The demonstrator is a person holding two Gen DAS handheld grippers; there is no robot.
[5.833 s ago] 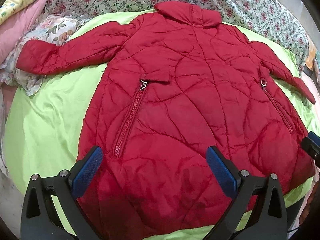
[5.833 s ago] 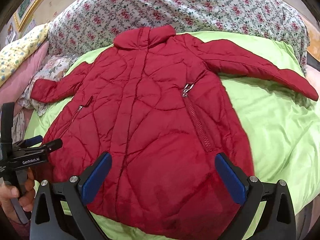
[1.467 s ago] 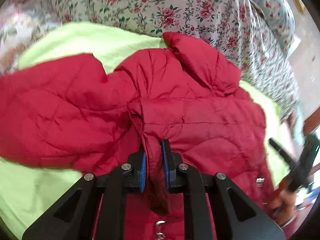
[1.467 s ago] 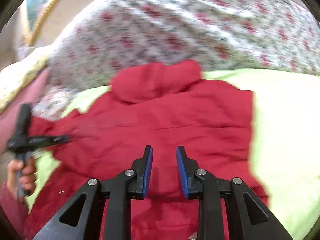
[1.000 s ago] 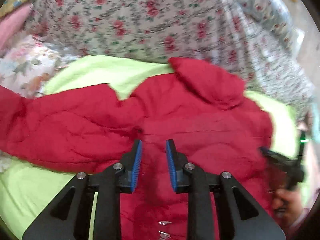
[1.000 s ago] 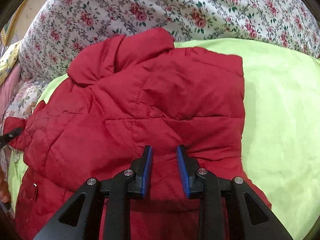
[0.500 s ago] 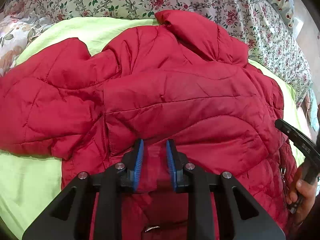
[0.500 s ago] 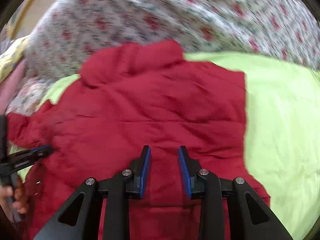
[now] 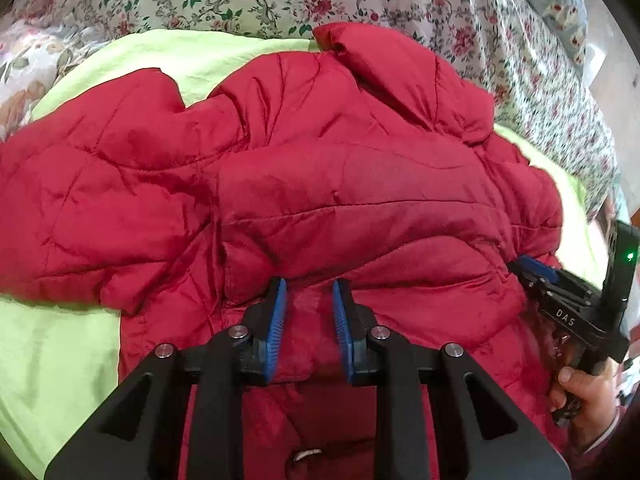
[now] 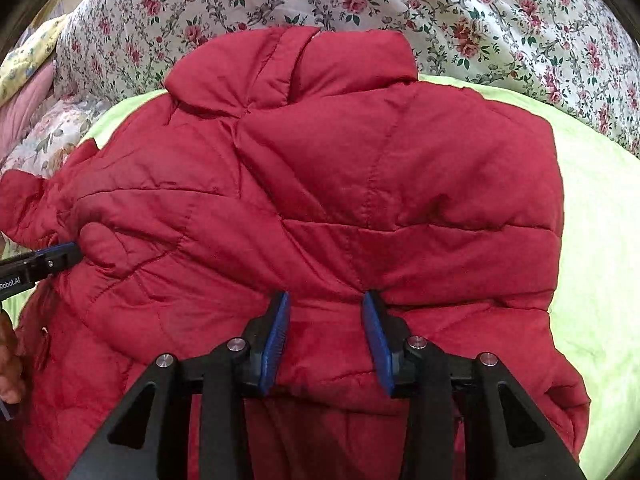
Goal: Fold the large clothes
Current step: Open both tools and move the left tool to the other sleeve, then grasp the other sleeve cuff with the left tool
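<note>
1. While both claws sit over the folded-in sleeves, note the red jacket (image 9: 360, 184) lies flat on the green sheet (image 9: 48, 360), collar (image 10: 288, 68) at the far end from you, hem out of frame behind the claws
2. Left gripper (image 9: 308, 300): jaws a narrow gap apart, pads straddling a ridge of quilted fabric just ahead; can't tell if it is really pinched or only touched
3. Right gripper (image 10: 324, 312): jaws a bit wider, also straddling a fabric ridge at the tips, grip likewise unclear
4. In the right view the right side edge looks straight, sleeve tucked over the body; in the left view the left sleeve (image 9: 80, 200) bulges out left of the claw, so that side looks looser
5. Key relation: the jacket's long axis runs straight ahead from each claw, collar forward, hem toward you; each claw is about mid-body
6. Judged next: bring hem and collar together along that axis; both claws about equally near, so expect a two-handed lift
7. Floral bedding (image 10: 480, 8) lies beyond the collar
</note>
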